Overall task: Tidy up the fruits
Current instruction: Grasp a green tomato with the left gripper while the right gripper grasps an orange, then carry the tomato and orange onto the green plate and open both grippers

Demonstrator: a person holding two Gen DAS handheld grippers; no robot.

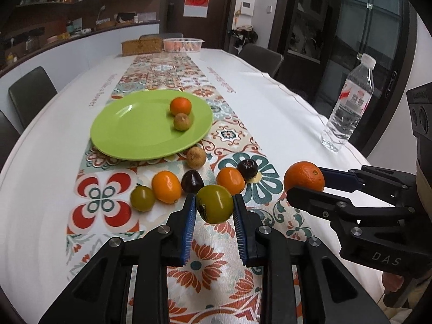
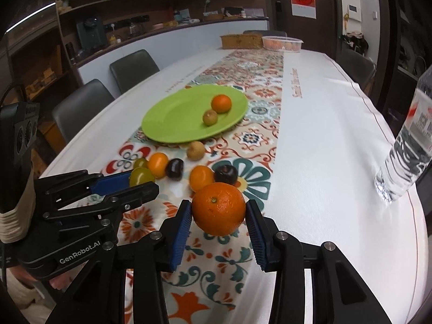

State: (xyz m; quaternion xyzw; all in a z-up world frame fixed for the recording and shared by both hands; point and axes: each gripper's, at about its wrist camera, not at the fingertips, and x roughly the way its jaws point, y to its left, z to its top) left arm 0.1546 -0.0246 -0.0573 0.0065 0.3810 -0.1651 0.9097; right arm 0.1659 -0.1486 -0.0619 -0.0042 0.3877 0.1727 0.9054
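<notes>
I had the left hand-held gripper (image 1: 214,208) clamped on a green tomato (image 1: 214,203) and the right hand-held gripper (image 2: 218,213) on an orange (image 2: 218,209), both above the tabletop (image 1: 283,108) short of the green plate (image 1: 129,135), where 2 round fruits could roll off if released carelessly.

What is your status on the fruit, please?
Left gripper shut on green fruit. Right gripper shut on orange. Plate path clear.

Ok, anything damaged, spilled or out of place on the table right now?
Nothing spilled. One oddity: the greenish fruit held in the left gripper has a dark blemish on its left side. The water bottle stands upright, and the green plate sits flat.
</notes>
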